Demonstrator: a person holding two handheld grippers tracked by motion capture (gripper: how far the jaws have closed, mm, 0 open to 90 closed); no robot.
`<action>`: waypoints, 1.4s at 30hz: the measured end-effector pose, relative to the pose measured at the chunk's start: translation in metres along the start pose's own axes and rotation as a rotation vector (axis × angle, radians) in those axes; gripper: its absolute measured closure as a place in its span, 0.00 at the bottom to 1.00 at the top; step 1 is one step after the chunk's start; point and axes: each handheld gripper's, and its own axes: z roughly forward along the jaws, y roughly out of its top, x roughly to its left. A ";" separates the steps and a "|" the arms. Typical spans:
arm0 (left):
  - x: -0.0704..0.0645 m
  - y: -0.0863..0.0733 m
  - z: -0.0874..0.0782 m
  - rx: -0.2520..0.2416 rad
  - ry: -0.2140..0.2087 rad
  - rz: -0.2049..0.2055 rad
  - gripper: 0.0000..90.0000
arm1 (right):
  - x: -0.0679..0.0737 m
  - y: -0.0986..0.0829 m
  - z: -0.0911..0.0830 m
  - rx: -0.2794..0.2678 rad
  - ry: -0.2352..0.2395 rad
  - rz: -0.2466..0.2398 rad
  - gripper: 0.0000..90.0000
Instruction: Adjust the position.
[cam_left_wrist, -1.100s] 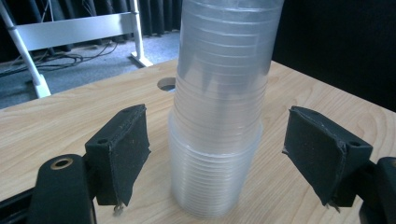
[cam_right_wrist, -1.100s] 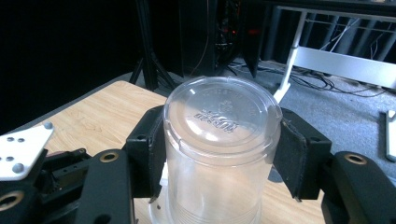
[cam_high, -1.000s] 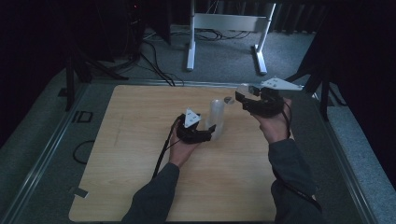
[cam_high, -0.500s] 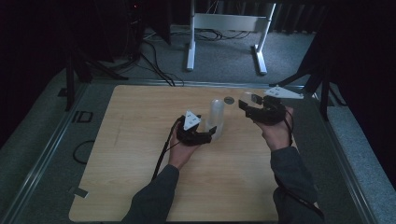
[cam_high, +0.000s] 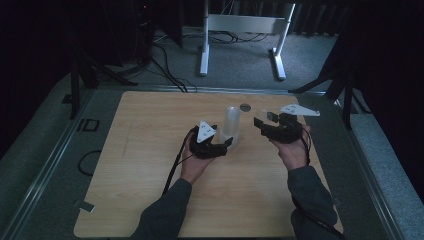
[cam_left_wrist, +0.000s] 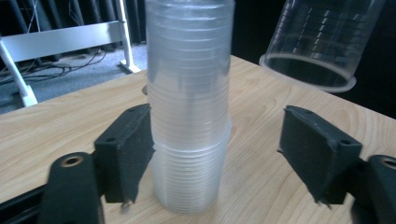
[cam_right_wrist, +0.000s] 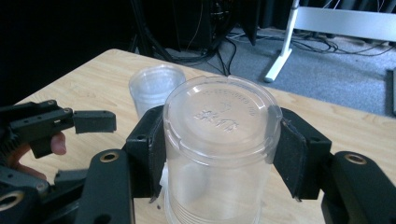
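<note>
Centrally, cup stack (cam_high: 232, 125) between spread left hand-held gripper (cam_high: 227, 142); right (cam_high: 262, 121) pinching cup (cam_right_wrist: 220, 154).

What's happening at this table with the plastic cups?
A person works two hand-held grippers. The left gripper has its jaws open around a tall stack of clear plastic cups standing on the light wooden table. The right gripper is clamped on a single clear plastic cup, held in the air to the right of the stack.

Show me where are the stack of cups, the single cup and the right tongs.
stack of cups (cam_left_wrist: 189, 107): left gripper view, side wall.
single cup (cam_right_wrist: 219, 140): right gripper view, upper wall.
right tongs (cam_right_wrist: 219, 156): right gripper view, between fingertips.
</note>
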 end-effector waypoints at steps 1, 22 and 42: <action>-0.001 0.000 0.000 -0.002 -0.003 0.001 0.30 | 0.000 -0.002 0.000 0.002 0.000 0.004 0.45; -0.018 -0.001 0.004 0.019 -0.056 0.042 0.30 | -0.004 -0.040 0.008 0.046 0.006 0.089 0.45; -0.029 -0.003 0.011 0.037 -0.089 0.062 0.30 | -0.018 -0.062 0.007 0.046 0.060 0.233 0.45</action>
